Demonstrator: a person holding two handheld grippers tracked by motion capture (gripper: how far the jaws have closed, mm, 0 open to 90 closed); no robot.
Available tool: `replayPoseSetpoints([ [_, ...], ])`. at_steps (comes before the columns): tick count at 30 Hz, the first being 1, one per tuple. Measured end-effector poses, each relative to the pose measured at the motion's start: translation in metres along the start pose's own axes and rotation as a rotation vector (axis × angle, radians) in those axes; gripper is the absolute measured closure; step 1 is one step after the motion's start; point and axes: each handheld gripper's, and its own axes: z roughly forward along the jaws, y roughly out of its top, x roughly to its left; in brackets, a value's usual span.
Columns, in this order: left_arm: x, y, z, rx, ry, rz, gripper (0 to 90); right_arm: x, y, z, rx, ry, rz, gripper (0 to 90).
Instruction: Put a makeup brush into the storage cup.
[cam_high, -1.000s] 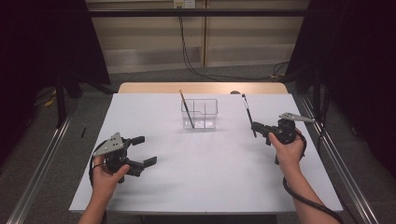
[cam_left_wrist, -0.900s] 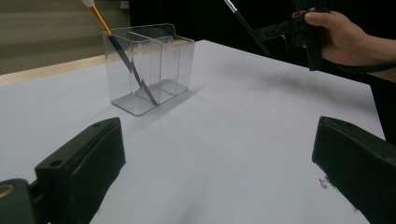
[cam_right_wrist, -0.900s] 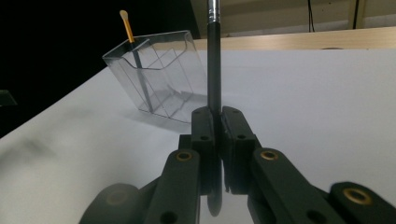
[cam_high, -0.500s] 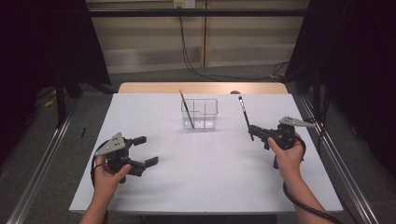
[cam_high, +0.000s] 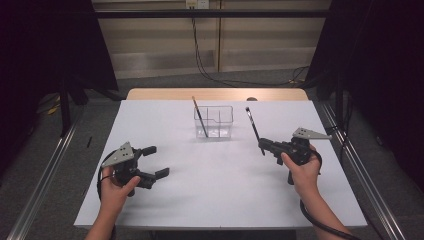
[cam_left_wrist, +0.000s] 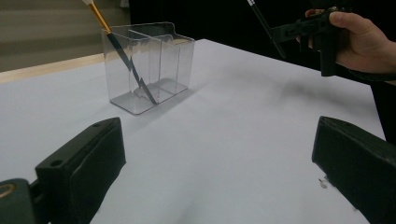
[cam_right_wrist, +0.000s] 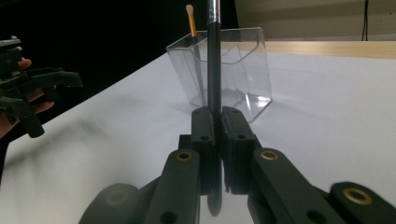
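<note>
Two grippers are in use. Right gripper (cam_high: 263, 145) is clamped on a black brush (cam_high: 253, 126), held upright beside the clear organizer (cam_high: 214, 121) so it can drop into a compartment. One brush (cam_high: 199, 116) with a yellow handle already leans inside. Left gripper (cam_high: 156, 161) rests on the white table (cam_high: 220, 185), jaws spread wide and holding nothing, clear of the work.

White table (cam_high: 215, 190), grey floor (cam_high: 45, 170)
</note>
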Motion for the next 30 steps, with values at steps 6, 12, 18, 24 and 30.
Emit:
replayPoseSetpoints([
  [6,0.0,0.0,0.001,0.002,-0.001,-0.003,2.5,0.009,-0.002,0.003,-0.009,0.041,-0.012,85.0],
  [12,0.0,0.0,0.001,0.003,-0.002,-0.005,2.6,0.016,-0.003,0.006,-0.006,0.066,-0.026,85.0],
  [18,0.0,-0.001,0.002,0.009,-0.004,-0.007,2.6,0.023,-0.006,0.009,-0.002,0.094,-0.036,85.1],
  [24,-0.001,0.0,0.002,0.009,-0.004,-0.007,2.5,0.029,-0.007,0.014,0.003,0.117,-0.044,85.0],
  [30,-0.001,0.0,0.003,0.014,-0.007,-0.002,2.4,0.034,-0.008,0.016,0.007,0.13,-0.055,85.0],
])
